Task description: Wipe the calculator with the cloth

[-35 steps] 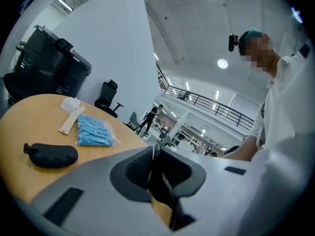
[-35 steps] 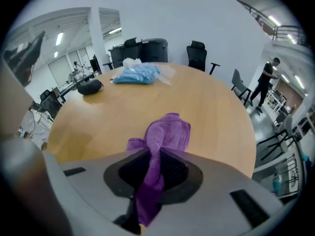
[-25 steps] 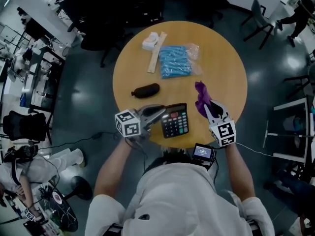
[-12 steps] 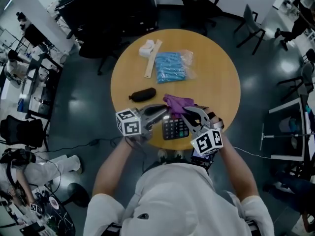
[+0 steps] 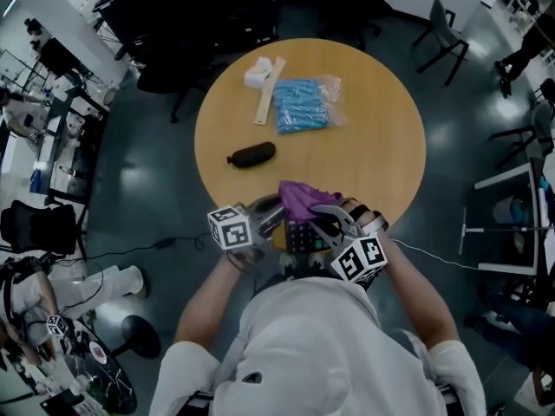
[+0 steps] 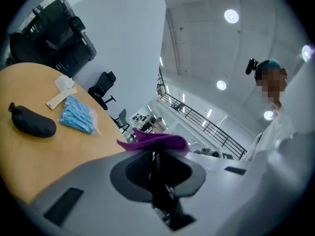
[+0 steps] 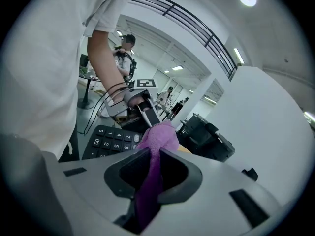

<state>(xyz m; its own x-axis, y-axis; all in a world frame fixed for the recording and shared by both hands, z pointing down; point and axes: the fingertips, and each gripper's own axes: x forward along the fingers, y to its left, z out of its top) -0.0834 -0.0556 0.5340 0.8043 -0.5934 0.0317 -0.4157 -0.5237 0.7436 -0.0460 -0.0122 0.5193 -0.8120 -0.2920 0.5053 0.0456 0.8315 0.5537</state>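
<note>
Purple cloth [image 5: 299,199] applied to black desk calculator [image 5: 299,237] at the near edge of the round wooden desk [image 5: 377,146].
The left hand-held gripper [image 5: 277,217] is clamped on the calculator's side edge. The right hand-held gripper [image 5: 317,219] is clenched on the bunched cloth, which lies against the calculator's far end; the number keys nearer the person remain uncovered.
</note>
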